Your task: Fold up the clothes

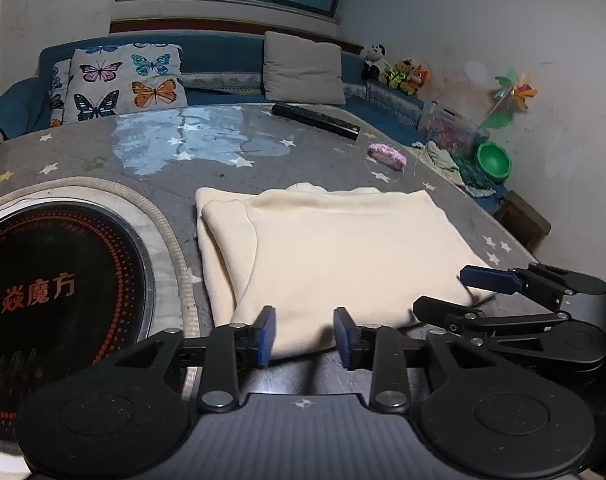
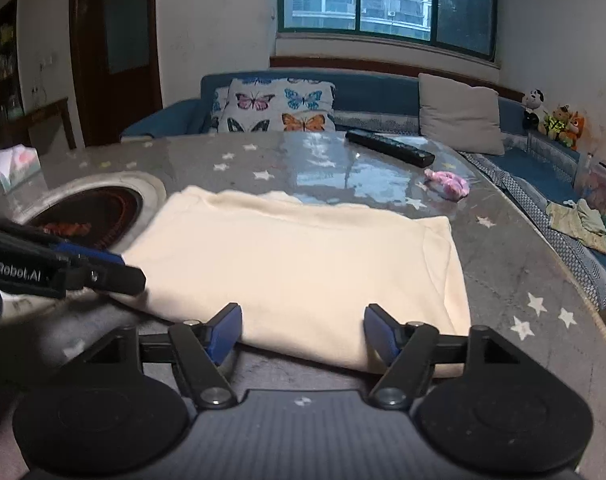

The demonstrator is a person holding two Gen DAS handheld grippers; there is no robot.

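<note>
Burner (image 1: pixel 59 292): a round black cooktop with red markings is sitting sunk into the table at the far left.
Table (image 1: pixel 323 156): a grey top scattered with white stars is carrying everything here.
Cream garment (image 1: pixel 335 252): it is lying folded into a flat rectangle on the table, just right of the burner, its near edge facing both grippers.
Left gripper (image 1: pixel 305 336): its blue pads are standing apart at the garment's near edge, pressing on nothing; the cloth is lying flat below and between them.
Right gripper (image 2: pixel 301 334): its jaws are spreading wider than the left's, straddling the near edge without pinching it.
Remote (image 2: pixel 389 147): a black one is resting on the far side of the table.
Pink item (image 2: pixel 449 183): small and crumpled, it is lying right of the garment, well apart.
</note>
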